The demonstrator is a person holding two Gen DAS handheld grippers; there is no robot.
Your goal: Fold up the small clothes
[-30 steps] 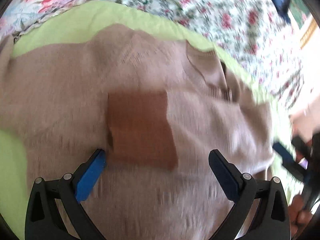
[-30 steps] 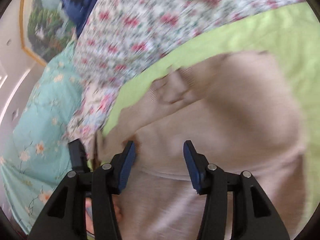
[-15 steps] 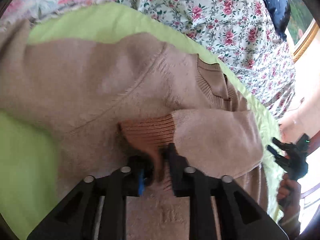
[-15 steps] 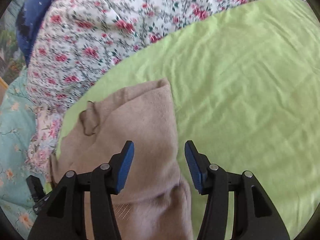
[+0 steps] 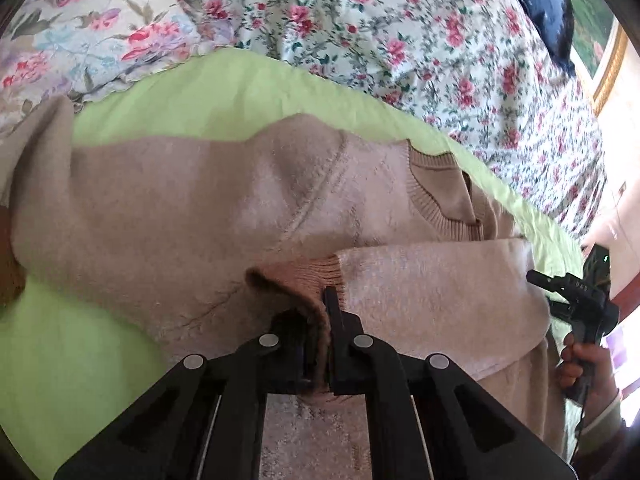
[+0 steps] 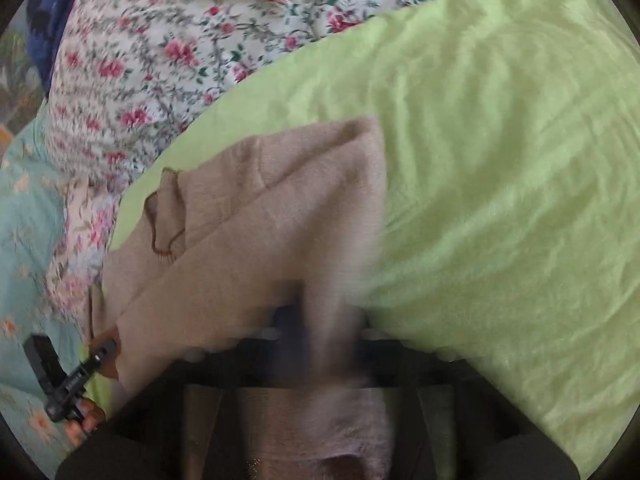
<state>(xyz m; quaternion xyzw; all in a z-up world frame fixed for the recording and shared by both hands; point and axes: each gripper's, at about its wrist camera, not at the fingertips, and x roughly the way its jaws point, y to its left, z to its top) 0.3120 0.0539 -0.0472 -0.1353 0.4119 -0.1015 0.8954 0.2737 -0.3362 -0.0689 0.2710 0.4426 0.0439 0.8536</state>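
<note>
Left wrist view shows the left gripper (image 5: pixel 316 340) with its fingers pinched tight on the brown ribbed cuff (image 5: pixel 304 280) of a beige sweater (image 5: pixel 180 216). That sweater lies spread on a lime-green sheet (image 5: pixel 240 96), its ribbed neckline (image 5: pixel 444 200) beyond the cuff and to the right. The sleeve (image 5: pixel 440 300) attached to the cuff lies folded across the sweater's body, running rightward from the fingers. Past the sweater's far edge sits a floral quilt (image 5: pixel 400 40), with a dark blue pillow (image 5: pixel 540 8) further off at the upper right. To the right of the sweater, the right gripper (image 5: pixel 576 304) is seen from outside, held in the person's hand (image 5: pixel 580 364).

Right wrist view is motion-blurred near the bottom: the right gripper (image 6: pixel 316 332) has fabric of the sweater (image 6: pixel 260 220) bunched between its fingers, which look drawn in on it. The green sheet (image 6: pixel 500 160) fills the area right of the sweater, and the left gripper (image 6: pixel 68 376) sits at the sweater's left edge.
</note>
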